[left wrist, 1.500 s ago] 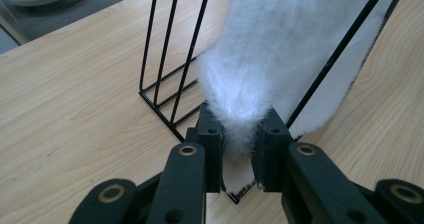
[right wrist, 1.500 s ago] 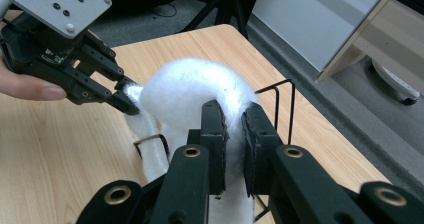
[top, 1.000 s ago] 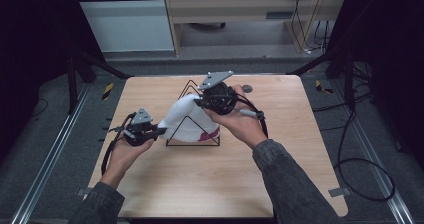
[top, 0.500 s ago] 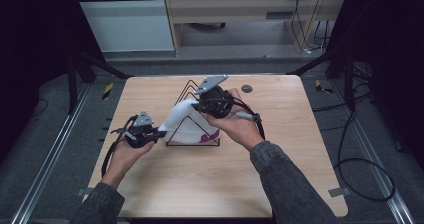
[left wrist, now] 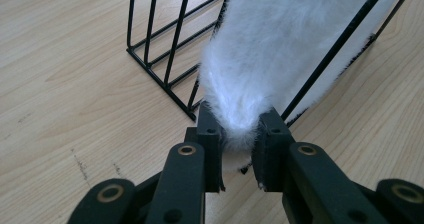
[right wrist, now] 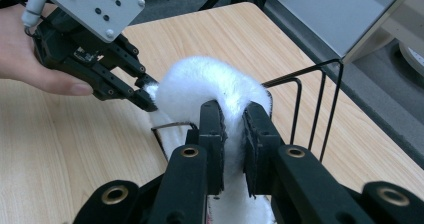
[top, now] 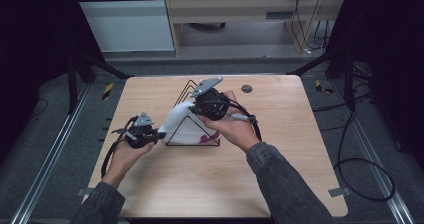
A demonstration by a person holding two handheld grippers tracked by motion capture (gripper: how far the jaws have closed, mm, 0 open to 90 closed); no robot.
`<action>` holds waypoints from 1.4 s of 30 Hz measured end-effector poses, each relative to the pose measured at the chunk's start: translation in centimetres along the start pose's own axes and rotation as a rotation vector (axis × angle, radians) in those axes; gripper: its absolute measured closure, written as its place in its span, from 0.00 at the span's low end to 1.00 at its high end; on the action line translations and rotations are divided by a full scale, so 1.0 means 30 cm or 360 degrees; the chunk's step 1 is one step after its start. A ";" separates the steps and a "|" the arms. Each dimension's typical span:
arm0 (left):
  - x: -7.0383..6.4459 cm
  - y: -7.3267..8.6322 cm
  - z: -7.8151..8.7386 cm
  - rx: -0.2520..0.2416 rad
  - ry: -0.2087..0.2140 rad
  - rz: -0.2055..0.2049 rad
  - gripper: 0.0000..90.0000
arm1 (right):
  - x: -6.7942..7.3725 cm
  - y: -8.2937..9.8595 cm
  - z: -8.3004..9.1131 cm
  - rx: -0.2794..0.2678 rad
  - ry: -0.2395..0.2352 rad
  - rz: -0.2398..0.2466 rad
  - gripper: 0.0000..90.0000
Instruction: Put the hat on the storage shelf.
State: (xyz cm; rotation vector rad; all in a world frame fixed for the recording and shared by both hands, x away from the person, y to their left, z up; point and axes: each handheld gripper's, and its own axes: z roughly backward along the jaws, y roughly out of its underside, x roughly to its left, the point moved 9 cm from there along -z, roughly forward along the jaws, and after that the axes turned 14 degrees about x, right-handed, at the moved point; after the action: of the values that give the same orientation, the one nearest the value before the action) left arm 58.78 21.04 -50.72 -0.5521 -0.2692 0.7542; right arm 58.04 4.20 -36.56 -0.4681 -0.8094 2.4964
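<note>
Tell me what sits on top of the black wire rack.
A white fluffy cloth drapes over the wire rack, pinched by the left gripper and the right gripper. The cloth hides part of the rack's wires and what lies beneath.

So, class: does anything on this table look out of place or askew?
Yes: the white fluffy fabric item is draped crookedly over the black triangular wire rack, bunched rather than lying flat. The left tongs pinch its lower end and the right tongs pinch its top fold.
</note>
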 end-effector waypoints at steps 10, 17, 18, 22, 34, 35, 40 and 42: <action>0.002 0.012 0.002 0.0024 -0.0005 0.0001 0.82 | 0.020 -0.007 -0.017 0.0011 -0.0024 0.0014 0.89; -0.008 0.006 0.027 0.0004 -0.0047 -0.0031 0.80 | 0.021 -0.007 -0.024 0.0022 -0.0028 0.0011 0.89; -0.008 0.005 0.032 -0.0004 -0.0048 -0.0027 0.80 | 0.021 -0.007 -0.026 0.0023 -0.0028 0.0008 0.88; 0.000 0.004 0.050 -0.0022 -0.0062 -0.0005 0.76 | 0.019 -0.007 -0.030 0.0019 -0.0032 -0.0008 0.89; 0.017 0.014 0.082 -0.0038 -0.0110 0.0150 0.25 | 0.021 -0.004 -0.024 0.0006 -0.0038 -0.0012 0.78; 0.013 0.014 0.084 -0.0043 -0.0100 0.0165 0.18 | 0.020 -0.005 -0.023 0.0000 -0.0039 -0.0020 0.76; 0.003 0.017 0.101 -0.0097 -0.0092 0.0180 0.05 | 0.017 0.002 -0.020 -0.0007 -0.0025 -0.0036 0.66; 0.002 0.013 0.110 -0.0145 -0.0076 0.0203 0.04 | 0.017 0.005 -0.015 -0.0020 -0.0012 -0.0043 0.61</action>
State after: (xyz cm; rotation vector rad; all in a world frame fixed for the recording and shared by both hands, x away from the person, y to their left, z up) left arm 57.20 22.55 -48.22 -0.6423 -0.3158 0.8825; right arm 57.77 4.57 -37.10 -0.4492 -0.8293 2.4712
